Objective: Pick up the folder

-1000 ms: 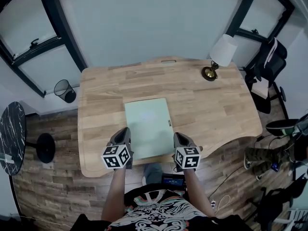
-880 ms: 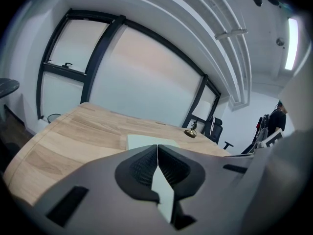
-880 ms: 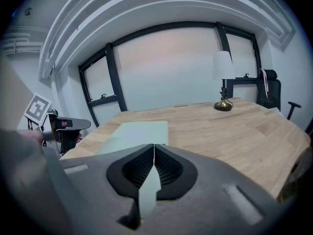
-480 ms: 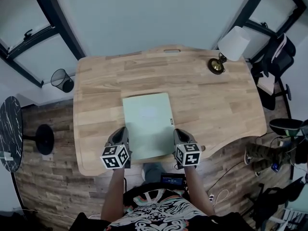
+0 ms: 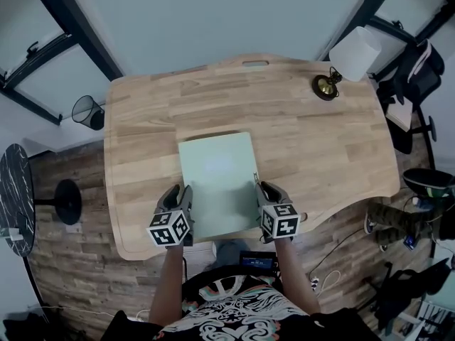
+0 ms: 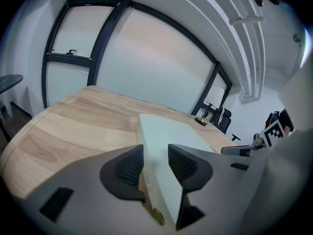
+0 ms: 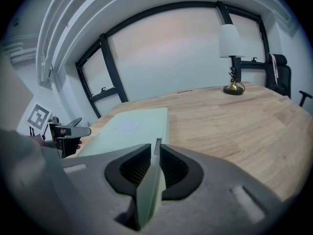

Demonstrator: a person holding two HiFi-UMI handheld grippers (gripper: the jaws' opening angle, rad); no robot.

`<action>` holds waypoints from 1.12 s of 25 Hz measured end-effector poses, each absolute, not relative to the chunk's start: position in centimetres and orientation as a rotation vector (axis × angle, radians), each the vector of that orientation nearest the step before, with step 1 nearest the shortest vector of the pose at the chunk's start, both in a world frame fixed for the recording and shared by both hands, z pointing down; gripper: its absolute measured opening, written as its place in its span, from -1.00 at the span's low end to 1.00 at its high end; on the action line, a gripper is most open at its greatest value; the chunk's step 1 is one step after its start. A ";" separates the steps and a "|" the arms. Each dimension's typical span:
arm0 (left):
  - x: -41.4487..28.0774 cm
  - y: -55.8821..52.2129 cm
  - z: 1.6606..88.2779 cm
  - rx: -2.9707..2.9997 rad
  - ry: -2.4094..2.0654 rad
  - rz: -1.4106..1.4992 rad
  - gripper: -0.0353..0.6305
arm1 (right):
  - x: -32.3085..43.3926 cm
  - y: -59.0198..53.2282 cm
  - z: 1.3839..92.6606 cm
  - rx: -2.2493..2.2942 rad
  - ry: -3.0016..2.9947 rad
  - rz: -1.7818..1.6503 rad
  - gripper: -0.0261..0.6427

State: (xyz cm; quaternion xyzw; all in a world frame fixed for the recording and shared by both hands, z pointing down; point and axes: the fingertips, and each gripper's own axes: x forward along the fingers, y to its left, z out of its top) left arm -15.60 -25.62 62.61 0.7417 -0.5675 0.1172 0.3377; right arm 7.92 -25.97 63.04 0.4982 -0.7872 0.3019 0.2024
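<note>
A pale green folder [image 5: 217, 180] lies flat on the wooden desk [image 5: 306, 141], close to the near edge. My left gripper [image 5: 178, 192] is at its left edge, low on the desk. In the left gripper view the folder's thick edge [image 6: 164, 136] runs between the jaws of the left gripper [image 6: 155, 163], which have just been opening and stand apart around it. My right gripper [image 5: 266, 189] is at the folder's right edge. Its jaws have just been opening slightly, and the right gripper [image 7: 155, 163] has the thin edge of the folder [image 7: 129, 126] in the narrow gap.
A lamp with a white shade [image 5: 345, 57] stands at the desk's far right corner. A mesh waste bin [image 5: 87, 110] and a round dark side table [image 5: 14, 197] are on the floor at the left. A black chair [image 5: 416, 69] is at the right.
Both grippers have come down and forward along the folder's sides. Their jaws, shut before, now straddle the folder's left and right edges. The folder has not moved on the desk.
</note>
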 end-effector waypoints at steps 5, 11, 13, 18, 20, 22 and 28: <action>-14.9 -26.1 63.5 1.916 -1.408 0.299 -0.29 | 7.7 -27.1 63.4 1.398 -2.209 0.877 -0.64; -14.0 -26.5 64.7 1.865 -1.307 0.223 -0.02 | 6.7 -28.3 64.6 1.359 -2.225 1.039 -0.13; -13.6 -26.6 64.9 1.853 -1.283 0.192 0.00 | 6.5 -28.4 65.0 1.343 -2.235 1.109 -0.06; -12.8 -26.7 65.8 1.860 -1.266 0.260 0.02 | 5.6 -28.8 65.9 1.291 -2.247 1.222 0.00; -12.8 -26.8 66.1 1.848 -1.267 0.261 0.02 | 5.5 -28.8 66.2 1.270 -2.246 1.251 0.00; -12.8 -26.9 66.4 1.828 -1.269 0.247 0.02 | 5.4 -28.8 66.4 1.254 -2.242 1.267 0.00; -12.7 -27.0 66.7 1.800 -1.283 0.248 0.02 | 5.3 -28.9 66.7 1.266 -2.213 1.210 0.00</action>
